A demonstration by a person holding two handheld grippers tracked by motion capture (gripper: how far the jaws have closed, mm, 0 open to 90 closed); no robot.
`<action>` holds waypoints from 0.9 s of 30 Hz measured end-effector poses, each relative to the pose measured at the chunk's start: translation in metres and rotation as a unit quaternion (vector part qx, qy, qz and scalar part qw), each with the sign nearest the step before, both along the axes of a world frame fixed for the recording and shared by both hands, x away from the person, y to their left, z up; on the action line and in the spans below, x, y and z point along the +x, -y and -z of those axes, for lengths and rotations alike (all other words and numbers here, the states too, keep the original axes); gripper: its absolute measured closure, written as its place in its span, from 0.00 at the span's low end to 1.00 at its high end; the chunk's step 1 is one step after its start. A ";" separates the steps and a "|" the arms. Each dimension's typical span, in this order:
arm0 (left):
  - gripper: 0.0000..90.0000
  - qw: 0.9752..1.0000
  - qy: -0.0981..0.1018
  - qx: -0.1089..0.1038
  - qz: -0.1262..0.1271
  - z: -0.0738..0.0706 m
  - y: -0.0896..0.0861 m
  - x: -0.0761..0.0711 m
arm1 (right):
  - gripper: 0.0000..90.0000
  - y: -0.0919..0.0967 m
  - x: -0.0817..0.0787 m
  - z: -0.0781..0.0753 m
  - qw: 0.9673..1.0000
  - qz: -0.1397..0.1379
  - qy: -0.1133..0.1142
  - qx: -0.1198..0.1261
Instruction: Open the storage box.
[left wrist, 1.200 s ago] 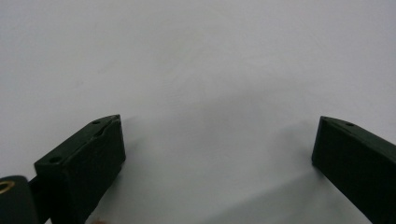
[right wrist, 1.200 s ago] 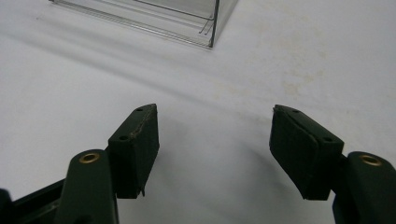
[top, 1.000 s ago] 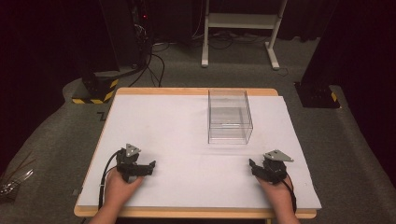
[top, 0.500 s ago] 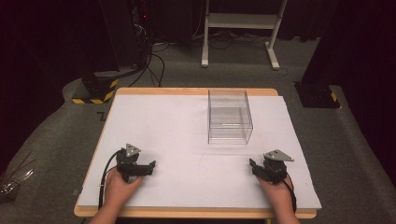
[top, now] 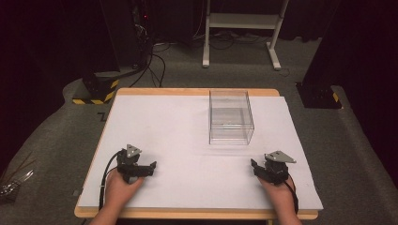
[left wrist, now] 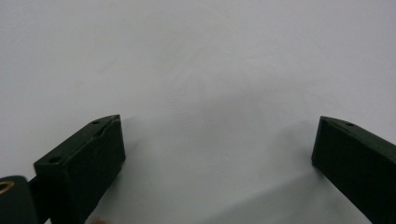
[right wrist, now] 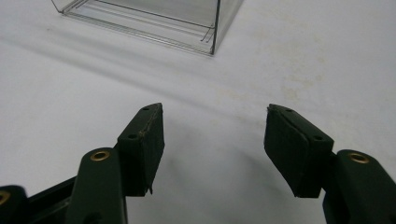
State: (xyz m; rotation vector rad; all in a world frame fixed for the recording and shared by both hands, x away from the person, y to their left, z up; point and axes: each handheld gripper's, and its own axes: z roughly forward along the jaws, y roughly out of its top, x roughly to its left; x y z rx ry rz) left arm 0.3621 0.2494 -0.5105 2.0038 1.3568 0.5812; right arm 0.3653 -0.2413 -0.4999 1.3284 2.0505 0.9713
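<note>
Nearby, clear box (top: 231, 117) amid bare white table (top: 178, 122).

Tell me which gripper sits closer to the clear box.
The right gripper: the clear box stands on its half of the table, and its view shows the box's corner ahead.

Each hand carries a small black gripper. The left gripper (top: 151, 166) has a grey three-cornered plate on top and a black cable looping back from its body along the forearm. The right gripper (top: 254, 164) bears the same grey plate, with a thinner black cable trailing past the wrist. Up close the jaws are dark, blocky wedges with small screw holes in their upper faces, and brass-coloured rings at the pivots. The forearms look bare, as far as I can tell.
</note>
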 end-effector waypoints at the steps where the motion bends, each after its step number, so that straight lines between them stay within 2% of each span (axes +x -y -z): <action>1: 0.03 1.000 0.000 0.000 0.000 0.000 0.000 0.000 | 0.42 0.000 0.000 0.000 1.000 -0.001 0.003 0.000; 6: 0.03 1.000 0.000 0.000 0.000 0.000 0.000 0.000 | 0.42 0.000 -0.001 -0.001 1.000 -0.007 0.006 0.003; 18: 0.03 1.000 0.000 0.000 -0.001 0.000 0.000 0.000 | 0.46 -0.002 -0.004 -0.011 0.999 -0.022 0.038 0.013; 22: 0.03 1.000 0.000 0.000 -0.001 0.000 0.000 0.000 | 0.46 -0.004 -0.005 -0.015 0.999 -0.021 0.040 0.029; 24: 0.03 1.000 0.000 0.000 -0.001 0.000 0.000 0.000 | 0.44 -0.006 -0.006 -0.020 0.998 -0.029 0.046 0.041; 27: 0.03 1.000 0.000 -0.001 -0.001 0.000 0.000 0.000 | 0.42 -0.007 -0.006 -0.021 0.997 -0.037 0.046 0.046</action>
